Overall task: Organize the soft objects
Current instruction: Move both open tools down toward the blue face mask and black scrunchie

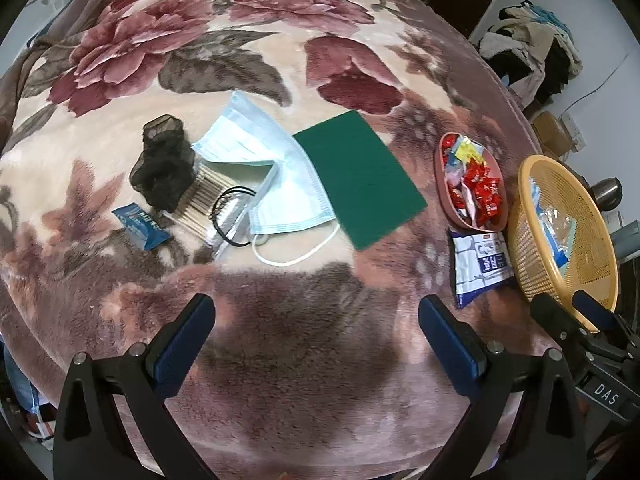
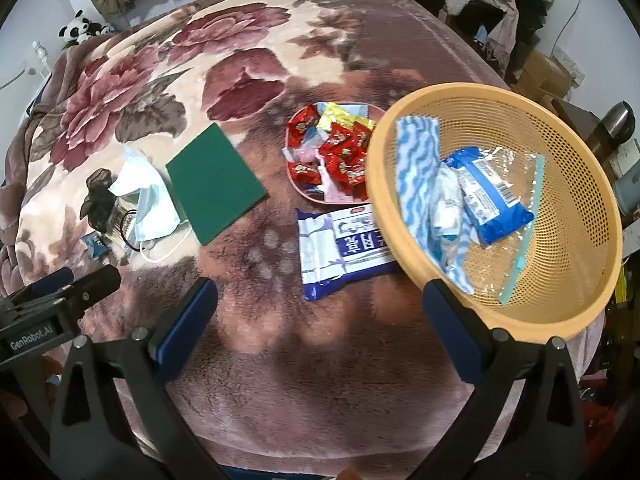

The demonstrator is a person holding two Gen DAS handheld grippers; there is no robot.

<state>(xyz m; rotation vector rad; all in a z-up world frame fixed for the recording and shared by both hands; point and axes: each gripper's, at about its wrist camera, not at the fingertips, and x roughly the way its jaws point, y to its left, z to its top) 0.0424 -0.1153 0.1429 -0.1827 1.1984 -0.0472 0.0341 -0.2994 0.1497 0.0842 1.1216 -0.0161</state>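
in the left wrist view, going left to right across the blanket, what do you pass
small blue packet → black mesh scrunchie → light blue face masks → green scouring pad → pink dish of sweets → yellow basket

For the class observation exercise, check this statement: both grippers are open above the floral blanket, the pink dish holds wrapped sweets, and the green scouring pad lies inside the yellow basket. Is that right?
One detail is wrong. The green scouring pad lies flat on the floral blanket, beside the face masks, not in the yellow basket. The right wrist view shows this. The left gripper and right gripper are open, and the pink dish holds wrapped sweets.
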